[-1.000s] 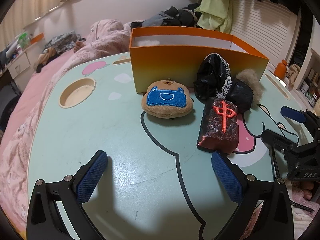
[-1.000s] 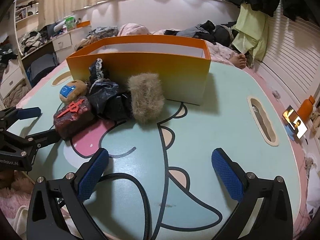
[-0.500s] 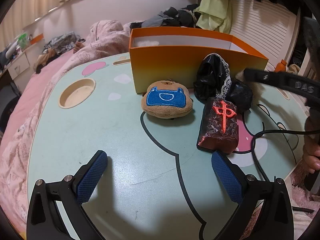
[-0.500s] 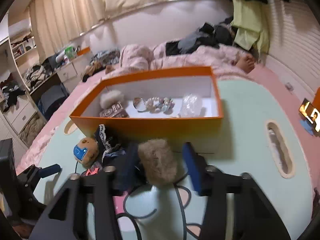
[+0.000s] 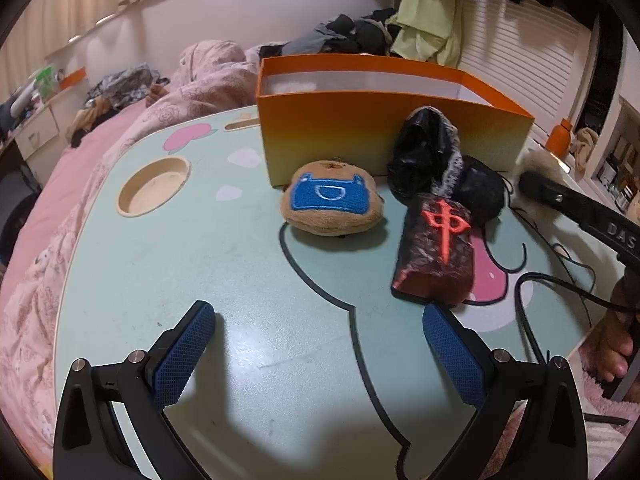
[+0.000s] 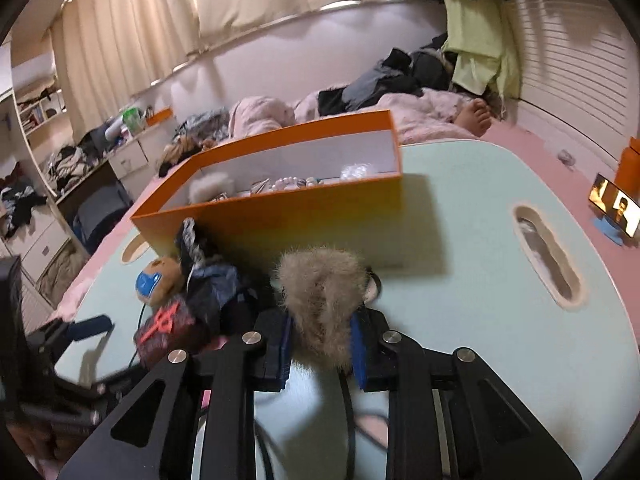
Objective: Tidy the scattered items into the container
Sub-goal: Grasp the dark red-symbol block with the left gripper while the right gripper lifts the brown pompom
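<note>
- Your right gripper [image 6: 322, 346] is closing its blue-padded jaws, pinching the grey-beige fluffy fur pompom [image 6: 322, 300] just above the mint cartoon-printed table [image 6: 460, 248].
- Your left gripper [image 5: 318, 354] hovers spread wide, holding nothing.
- Beside the pompom lie the crumpled black plastic bag [image 6: 218, 286], the dark block bearing a red character [image 5: 438, 252] and the brown plush with a blue patch [image 5: 332, 204].
- All sit just before the open orange cardboard box [image 6: 280, 216].

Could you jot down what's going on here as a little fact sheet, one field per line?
Setting: cartoon table on a bed
Container: orange box, some trinkets already inside
Right tongs: closing on the furry pompom, which sits between the pads
Left tongs: open, nothing held
Still outside the box: brown plush, dark block with a red character, black bag
</note>
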Available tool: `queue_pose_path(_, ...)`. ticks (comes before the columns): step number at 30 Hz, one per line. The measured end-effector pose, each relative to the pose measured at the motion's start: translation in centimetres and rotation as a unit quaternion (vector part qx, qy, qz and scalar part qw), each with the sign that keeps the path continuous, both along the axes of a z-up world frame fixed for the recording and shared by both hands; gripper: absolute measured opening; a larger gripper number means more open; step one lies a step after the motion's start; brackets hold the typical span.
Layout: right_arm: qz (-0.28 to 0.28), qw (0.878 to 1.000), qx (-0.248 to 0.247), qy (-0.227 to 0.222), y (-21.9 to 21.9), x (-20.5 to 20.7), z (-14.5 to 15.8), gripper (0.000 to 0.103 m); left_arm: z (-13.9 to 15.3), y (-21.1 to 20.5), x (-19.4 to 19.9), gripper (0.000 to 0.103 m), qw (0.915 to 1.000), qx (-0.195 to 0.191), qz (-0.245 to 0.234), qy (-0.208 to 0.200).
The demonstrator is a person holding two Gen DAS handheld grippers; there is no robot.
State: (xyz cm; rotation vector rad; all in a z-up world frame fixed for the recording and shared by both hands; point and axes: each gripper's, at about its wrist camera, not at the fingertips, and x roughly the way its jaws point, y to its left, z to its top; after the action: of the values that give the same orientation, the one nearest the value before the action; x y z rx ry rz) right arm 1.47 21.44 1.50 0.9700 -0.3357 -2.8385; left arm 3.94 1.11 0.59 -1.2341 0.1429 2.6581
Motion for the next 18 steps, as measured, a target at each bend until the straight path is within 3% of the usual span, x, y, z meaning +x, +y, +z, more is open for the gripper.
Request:
queue_pose_path(3, -0.006, 1.0, -0.007, 0.02, 0.7, 0.9, 0.5, 0.025, 0.8, 0.7, 0.9, 0.103, 0.9994, 0.011, -0.026, 0.021)
queue_pose_path(7, 0.004, 1.0, 0.001, -0.007, 0.5, 0.2, -0.3, 0.025, 2.8, 1.7, 1.7, 0.103, 0.995, 0.02, -0.065, 0.073)
queue_pose_path(9, 0.003, 1.0, -0.004, -0.012, 0.6, -0.1, -0.5, 0.025, 3.0, 2.4, 1.1, 0.103, 0.9934, 0.025, -0.084, 0.074)
queue_pose_path(13, 0.001, 1.0, -0.01, -0.012, 1.0, 0.0, -0.7, 0.025, 2.2, 4.2, -1.3, 0.092, 0.9951, 0.009, -0.087, 0.046)
queue_pose_path(16, -0.001, 1.0, -0.012, -0.009, 1.1, 0.1, -0.7, 0.025, 1.3, 5.3, -2.6, 0.077, 0.9963, -0.014, -0.08, 0.028)
queue_pose_path(17, 0.0, 1.0, -0.012, -0.01, 1.1, 0.1, -0.8, 0.025, 1.1, 5.5, -2.6, 0.054, 0.9962, -0.015, -0.082, 0.024)
queue_pose_path(18, 0.001, 1.0, -0.012, -0.01, 1.1, 0.2, -0.8, 0.025, 1.1, 5.5, -2.5, 0.043, 0.9958, -0.009, -0.088, 0.02)
